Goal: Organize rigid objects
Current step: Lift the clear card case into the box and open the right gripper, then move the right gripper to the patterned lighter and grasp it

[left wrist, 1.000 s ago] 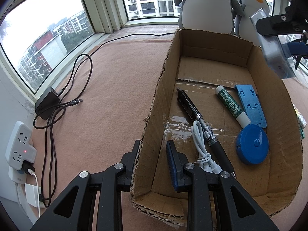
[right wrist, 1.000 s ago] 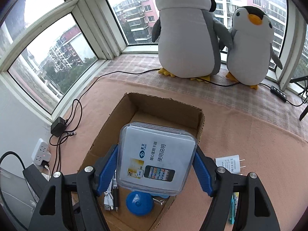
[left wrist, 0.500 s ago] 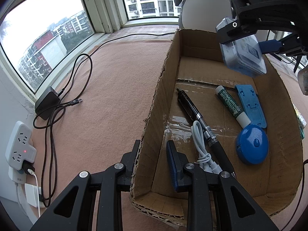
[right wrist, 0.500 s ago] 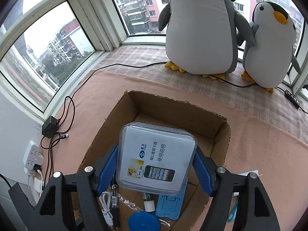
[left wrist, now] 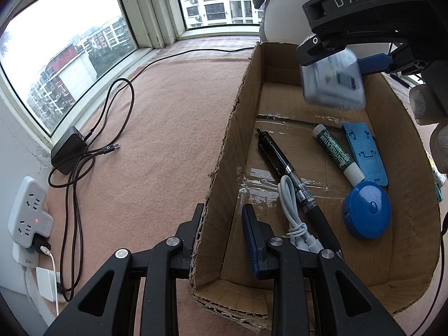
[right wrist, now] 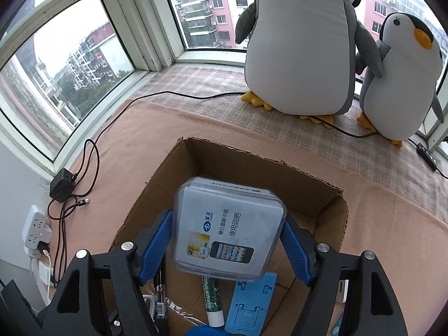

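A cardboard box (left wrist: 232, 128) holds a black pen (left wrist: 282, 168), a white cable (left wrist: 291, 207), a green tube (left wrist: 336, 151), a blue stand (left wrist: 364, 148) and a blue round tape measure (left wrist: 366, 210). My left gripper (left wrist: 221, 232) is shut on the box's near left wall. My right gripper (right wrist: 226, 246) hangs over the box's far end with its jaws spread. A clear plastic case (right wrist: 226, 226) is between them, tilted and blurred, loose from the pads. It also shows in the left wrist view (left wrist: 330, 84), above the box floor.
Two plush penguins (right wrist: 302, 42) stand by the window behind the box (right wrist: 330, 201). A black charger (left wrist: 70, 148) with cables and a white power strip (left wrist: 28, 215) lie at the left. A white plug (right wrist: 343, 291) lies right of the box.
My right gripper moved further over the box and opened. The clear case slipped from the pads and tilts downward. The left gripper has not moved.
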### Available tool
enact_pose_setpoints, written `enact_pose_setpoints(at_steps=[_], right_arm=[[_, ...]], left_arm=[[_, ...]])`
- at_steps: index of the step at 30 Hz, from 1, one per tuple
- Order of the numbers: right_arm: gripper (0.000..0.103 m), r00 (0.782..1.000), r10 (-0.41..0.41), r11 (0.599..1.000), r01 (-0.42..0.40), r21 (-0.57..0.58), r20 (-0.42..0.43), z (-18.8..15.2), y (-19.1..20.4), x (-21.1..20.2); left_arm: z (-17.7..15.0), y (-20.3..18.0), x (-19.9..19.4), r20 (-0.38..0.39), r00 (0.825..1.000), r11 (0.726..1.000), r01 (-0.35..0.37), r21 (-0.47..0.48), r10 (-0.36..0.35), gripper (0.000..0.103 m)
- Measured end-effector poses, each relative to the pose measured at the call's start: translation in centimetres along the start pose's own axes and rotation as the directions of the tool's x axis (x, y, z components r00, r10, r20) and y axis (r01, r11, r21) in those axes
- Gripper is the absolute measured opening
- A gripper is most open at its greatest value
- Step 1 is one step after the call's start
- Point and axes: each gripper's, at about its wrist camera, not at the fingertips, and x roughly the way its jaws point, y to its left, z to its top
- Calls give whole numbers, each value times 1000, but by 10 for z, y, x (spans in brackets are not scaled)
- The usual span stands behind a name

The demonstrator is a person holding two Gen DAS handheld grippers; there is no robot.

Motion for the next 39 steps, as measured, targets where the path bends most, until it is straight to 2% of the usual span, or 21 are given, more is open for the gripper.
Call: enact_pose_setpoints(at_steps=[1, 7, 14, 26, 33, 36, 39], right_arm=[[82, 1000, 0, 1000, 0, 8, 6, 0, -2, -1], [82, 999, 15, 1000, -15, 7, 31, 0, -6, -13], [82, 999, 26, 1000, -26, 1, 47, -16, -21, -44], [82, 998, -4, 998, 0, 65, 70, -65, -89, -112], [82, 999, -47, 993, 47, 107, -1, -98, -128, -110], [77, 998, -57, 990, 60, 127, -29, -109, -141, -103], [65, 997, -54, 991, 61, 123, -56, -118, -146, -96]], left_arm=[[0, 0, 0, 0, 1000, 1000, -1, 1, 1, 27], [0, 0, 1, 0, 1000, 1000, 0, 2, 0, 27], [0, 0, 1, 2, 1000, 1000, -2, -1, 2, 27], [0, 0, 0, 3, 1000, 1000, -3, 0, 3, 27], [0, 0, 0, 3, 1000, 1000, -5, 2, 5, 27], [0, 0, -1, 3, 1000, 1000, -6, 3, 6, 27], [0, 0, 0, 3, 1000, 1000, -7, 4, 7, 27]])
